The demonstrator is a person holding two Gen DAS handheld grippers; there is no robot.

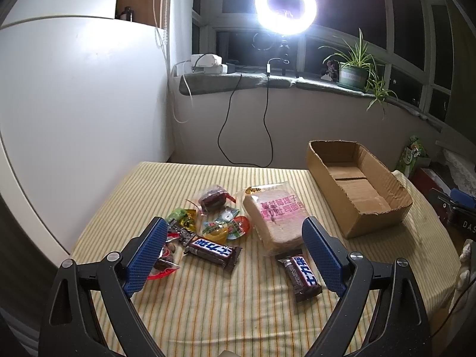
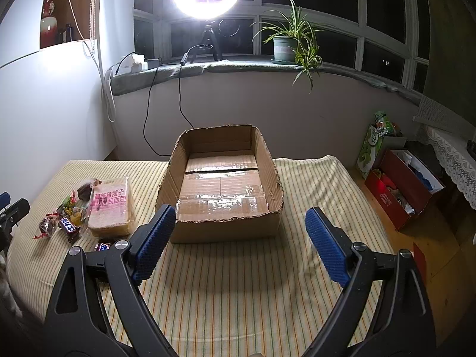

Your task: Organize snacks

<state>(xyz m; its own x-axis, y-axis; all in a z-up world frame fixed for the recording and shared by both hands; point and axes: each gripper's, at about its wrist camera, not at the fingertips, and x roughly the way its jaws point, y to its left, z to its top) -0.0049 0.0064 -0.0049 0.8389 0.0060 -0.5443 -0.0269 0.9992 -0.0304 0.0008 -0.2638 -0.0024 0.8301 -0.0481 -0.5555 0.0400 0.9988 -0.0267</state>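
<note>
My left gripper (image 1: pixel 235 238) is open and empty, hovering over a pile of snacks on the striped tablecloth (image 1: pixel 208 297). The pile holds a bagged toast loaf (image 1: pixel 275 220), two Snickers bars (image 1: pixel 212 251) (image 1: pixel 302 276), jelly cups (image 1: pixel 226 227) and small wrapped sweets (image 1: pixel 214 197). An empty cardboard box (image 1: pixel 357 187) stands to the right of them. My right gripper (image 2: pixel 239 229) is open and empty, just in front of the box (image 2: pixel 223 190). The loaf (image 2: pixel 111 205) and sweets (image 2: pixel 59 220) lie to its left.
A white wall (image 1: pixel 74 104) borders the table on the left. A windowsill with a ring light (image 1: pixel 285 6), cables and a potted plant (image 2: pixel 293 41) runs behind. Right of the table, on the floor, stand a red box (image 2: pixel 401 190) and a green bag (image 2: pixel 374 145).
</note>
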